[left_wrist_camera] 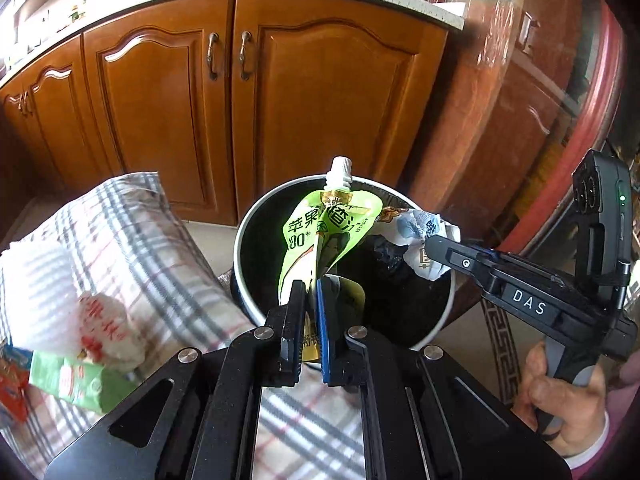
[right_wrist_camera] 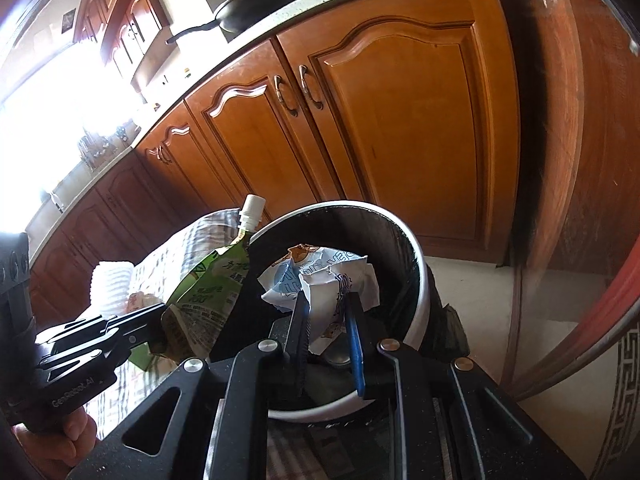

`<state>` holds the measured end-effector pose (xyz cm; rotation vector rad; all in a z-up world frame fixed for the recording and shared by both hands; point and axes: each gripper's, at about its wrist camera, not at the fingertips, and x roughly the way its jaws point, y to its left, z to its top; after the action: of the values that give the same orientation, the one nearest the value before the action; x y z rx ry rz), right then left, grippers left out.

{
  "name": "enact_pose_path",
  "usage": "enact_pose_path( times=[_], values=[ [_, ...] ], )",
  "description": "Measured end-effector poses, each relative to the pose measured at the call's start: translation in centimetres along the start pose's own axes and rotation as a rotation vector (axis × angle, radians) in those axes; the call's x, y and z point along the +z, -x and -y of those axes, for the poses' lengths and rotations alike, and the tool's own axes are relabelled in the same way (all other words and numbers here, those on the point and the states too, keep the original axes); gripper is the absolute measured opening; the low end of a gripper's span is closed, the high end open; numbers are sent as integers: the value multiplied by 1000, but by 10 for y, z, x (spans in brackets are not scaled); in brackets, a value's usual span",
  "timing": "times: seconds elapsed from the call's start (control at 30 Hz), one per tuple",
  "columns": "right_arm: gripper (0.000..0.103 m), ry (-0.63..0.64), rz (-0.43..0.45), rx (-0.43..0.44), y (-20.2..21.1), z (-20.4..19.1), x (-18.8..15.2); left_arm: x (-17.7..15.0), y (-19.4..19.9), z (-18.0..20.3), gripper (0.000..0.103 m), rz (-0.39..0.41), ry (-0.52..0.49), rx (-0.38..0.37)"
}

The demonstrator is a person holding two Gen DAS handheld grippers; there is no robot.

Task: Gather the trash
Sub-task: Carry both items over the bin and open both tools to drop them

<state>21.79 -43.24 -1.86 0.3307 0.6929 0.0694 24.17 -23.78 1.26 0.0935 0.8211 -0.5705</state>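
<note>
Trash is at the drop-off step, judging by how both grippers sit over the round bin (left_wrist_camera: 446,308), a dark-lined pail with a white rim that stands on the floor in front of the wooden kitchen cabinets (left_wrist_camera: 320,100).

Over the near side of the bin's mouth, the left gripper (left_wrist_camera: 309,288) is clamped tight on the bottom edge of a green juice pouch (left_wrist_camera: 320,236), which stands upright from the jaws with its white spout cap (left_wrist_camera: 340,172) pointing at the cabinets. Most of the pouch hangs above the bin's opening, though the right wrist view shows its upper part reaching over the bin's left rim.

Above the right half of the bin, the right gripper (right_wrist_camera: 326,312) is closed on a crumpled white and blue wrapper (right_wrist_camera: 320,280); the paper bulges out beyond the pads, well inside the rim.

Next, by my reading, each item needs to be let go so it falls inside. The wrapper looks ready to release as it is. The pouch likely wants a nudge further toward the bin's centre, or a tilt downward, so the spout end does not catch on the rim.

Left of the bin, on the plaid cloth (left_wrist_camera: 160,240), a green packet (left_wrist_camera: 80,384) and other scraps wait for collection.
</note>
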Motion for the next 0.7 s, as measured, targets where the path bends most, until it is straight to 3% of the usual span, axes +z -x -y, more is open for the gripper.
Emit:
enact_pose_path(
  times=[0.33, 0.43, 0.53, 0.57, 0.6, 0.7],
  values=[
    [18, 9, -26, -10, -16, 4, 8, 15, -19, 4, 6, -18, 3, 7],
    [23, 8, -33, -8, -19, 6, 9, 15, -21, 1, 7, -25, 18, -2],
    [32, -8, -36, -8, -19, 10, 10, 13, -20, -1, 25, -25, 35, -2],
    [38, -14, -35, -8, -19, 12, 10, 12, -18, -2, 41, -21, 43, 1],
    [46, -19, -32, -6, -18, 13, 10, 9, -15, -4, 48, -12, 49, 2],
    [55, -30, -17, 6, -12, 12, 9, 2, -4, -9, 52, 12, 65, 6]
  ],
)
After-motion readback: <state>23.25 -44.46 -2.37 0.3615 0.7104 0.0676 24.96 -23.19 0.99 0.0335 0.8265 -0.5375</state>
